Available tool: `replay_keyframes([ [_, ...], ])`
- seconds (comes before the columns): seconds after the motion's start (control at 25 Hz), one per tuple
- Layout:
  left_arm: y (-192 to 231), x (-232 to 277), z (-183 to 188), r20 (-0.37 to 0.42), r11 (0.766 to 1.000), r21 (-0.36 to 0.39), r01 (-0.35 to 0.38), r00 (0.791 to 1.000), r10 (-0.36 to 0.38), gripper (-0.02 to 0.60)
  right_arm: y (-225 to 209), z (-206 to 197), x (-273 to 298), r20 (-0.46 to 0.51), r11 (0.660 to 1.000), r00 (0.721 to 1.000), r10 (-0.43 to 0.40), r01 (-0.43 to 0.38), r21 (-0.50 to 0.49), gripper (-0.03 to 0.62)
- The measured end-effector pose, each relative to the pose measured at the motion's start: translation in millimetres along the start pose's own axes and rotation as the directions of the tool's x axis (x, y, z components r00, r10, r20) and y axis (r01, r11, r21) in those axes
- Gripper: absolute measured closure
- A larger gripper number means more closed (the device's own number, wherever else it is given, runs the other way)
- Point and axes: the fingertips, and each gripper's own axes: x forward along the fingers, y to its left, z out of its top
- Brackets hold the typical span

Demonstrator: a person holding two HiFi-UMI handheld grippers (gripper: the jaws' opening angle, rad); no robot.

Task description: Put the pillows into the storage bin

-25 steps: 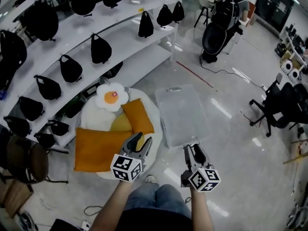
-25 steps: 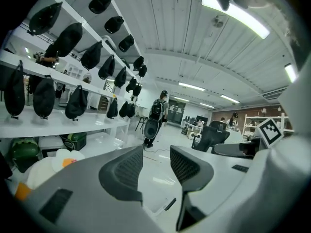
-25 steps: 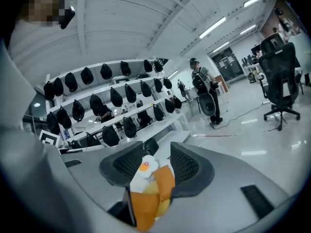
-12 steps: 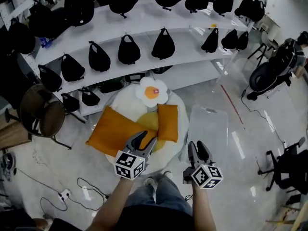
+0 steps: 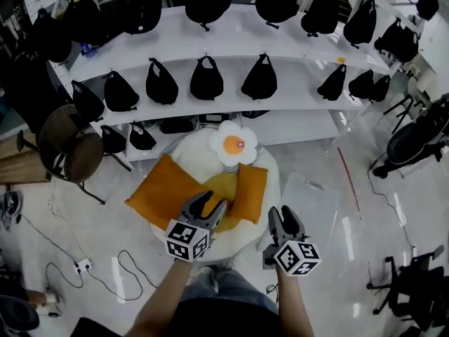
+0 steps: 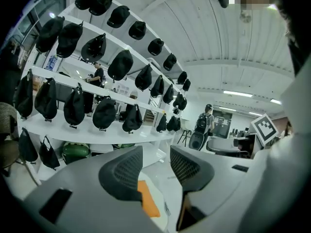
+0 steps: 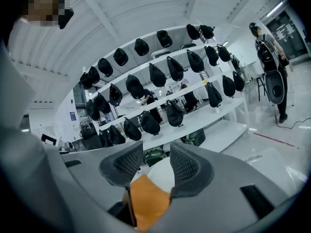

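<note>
A heap of pillows lies on a round white cushion [image 5: 189,146] on the floor: a large orange pillow [image 5: 163,192], a small orange pillow [image 5: 251,192], a yellow pillow [image 5: 221,187] between them, and a fried-egg pillow [image 5: 234,144] at the back. The clear storage bin [image 5: 312,199] stands on the floor right of the heap. My left gripper [image 5: 208,202] [image 6: 155,166] hovers open above the heap's near edge. My right gripper [image 5: 283,212] [image 7: 156,161] is open too, just right of the heap. An orange pillow [image 7: 148,198] shows beyond its jaws. Neither holds anything.
White curved shelves [image 5: 175,48] hung with black bags stand behind the heap. A round dark chair [image 5: 66,149] is at the left, cables [image 5: 105,272] trail on the floor, and office chairs [image 5: 410,290] stand at the right.
The view and both grippers have swung left: the pillow heap now lies straight ahead and the bin has slid off to the right. Both grippers' jaws stand as wide as before.
</note>
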Motion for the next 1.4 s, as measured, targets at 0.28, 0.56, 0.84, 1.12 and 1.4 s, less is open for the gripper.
replay_keyframes([
  [0.28, -2, 22, -2, -0.009, 0.998, -0.02, -0.062, 0.998, 0.062, 0.41, -28, 9, 23, -0.037, 0.999, 0.999, 0.039, -0.038, 0.01, 0.418],
  [0.56, 14, 28, -2, -0.033, 0.997, -0.019, -0.073, 0.997, 0.072, 0.41, -33, 12, 42, -0.041, 0.999, 0.999, 0.024, -0.023, 0.031, 0.419],
  [0.84, 26, 33, 1, -0.046, 0.998, -0.02, -0.057, 0.997, 0.056, 0.409, -34, 11, 56, -0.041, 0.999, 0.999, -0.002, 0.004, 0.048, 0.419],
  [1.12, 42, 42, -12, -0.069, 0.995, -0.068, -0.074, 0.995, 0.07, 0.409, -31, 2, 74, -0.084, 0.999, 0.996, 0.006, -0.004, 0.033, 0.419],
  [1.4, 106, 16, -25, -0.079, 0.967, -0.108, -0.229, 0.972, 0.222, 0.409, 10, -25, 132, -0.184, 0.993, 0.976, 0.116, -0.115, 0.016, 0.419],
])
